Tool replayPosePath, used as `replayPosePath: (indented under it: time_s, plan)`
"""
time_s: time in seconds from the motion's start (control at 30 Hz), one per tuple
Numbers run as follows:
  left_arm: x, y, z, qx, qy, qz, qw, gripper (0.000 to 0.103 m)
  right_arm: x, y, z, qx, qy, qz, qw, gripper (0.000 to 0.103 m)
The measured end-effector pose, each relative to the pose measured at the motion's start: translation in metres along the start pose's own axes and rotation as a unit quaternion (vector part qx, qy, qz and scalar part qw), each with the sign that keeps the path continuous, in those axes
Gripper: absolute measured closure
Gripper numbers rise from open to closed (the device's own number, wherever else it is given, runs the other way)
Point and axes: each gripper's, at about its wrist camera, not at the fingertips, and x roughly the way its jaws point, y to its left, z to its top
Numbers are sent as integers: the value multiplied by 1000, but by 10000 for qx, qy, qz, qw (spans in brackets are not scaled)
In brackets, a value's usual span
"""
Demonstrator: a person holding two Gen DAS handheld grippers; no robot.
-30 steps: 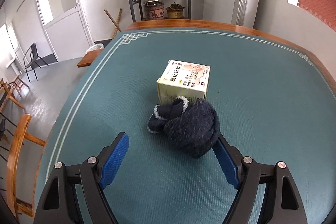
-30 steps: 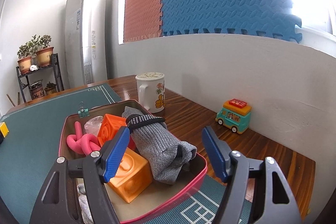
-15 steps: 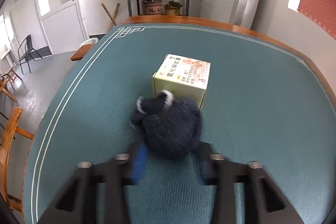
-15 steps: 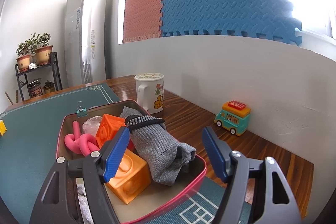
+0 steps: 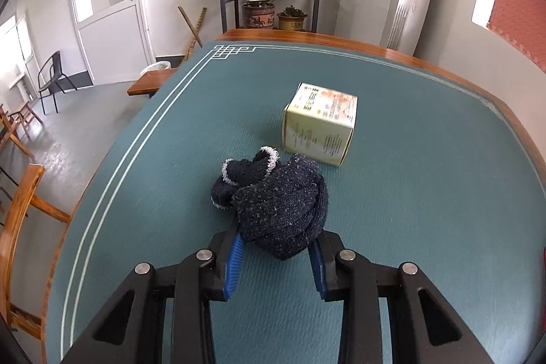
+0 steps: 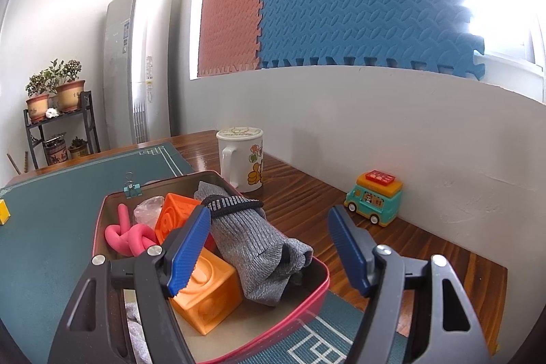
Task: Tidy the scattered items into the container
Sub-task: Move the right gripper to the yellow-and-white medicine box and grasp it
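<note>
Pinching the dark balled sock [image 5: 283, 210] between its blue pads, my left gripper [image 5: 277, 256] grips only its near end, so it could unroll or snag the medicine box [image 5: 319, 125] just ahead when lifted; my right gripper [image 6: 268, 248] hangs spread over the red tin [image 6: 307, 299].

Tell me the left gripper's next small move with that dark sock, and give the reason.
Probably lift it. The left gripper is shut on the dark sock, which seems to sit on the green mat beside the box, while the red container waits under the open right gripper.
</note>
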Motion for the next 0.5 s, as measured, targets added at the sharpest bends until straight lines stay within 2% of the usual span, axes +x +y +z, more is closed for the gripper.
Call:
replayPosePath:
  time_s: [0.2, 0.33, 0.4, 0.5]
  plan:
    - [-21, 18, -19, 161, -24, -1, 9999, 68, -2, 6, 2, -27, -42, 38, 10000, 28]
    - [-36, 31, -34, 316, -69, 10, 9995, 68, -3, 19, 14, 184, 309, 665, 9971, 27]
    - [-44, 39, -42, 342, -84, -11, 9994, 68, -4, 31, 23, 361, 455, 1076, 9925, 23]
    - [-55, 49, -50, 312, -94, -121, 9994, 68, -5, 72, 36, 369, 660, 1746, 9817, 22]
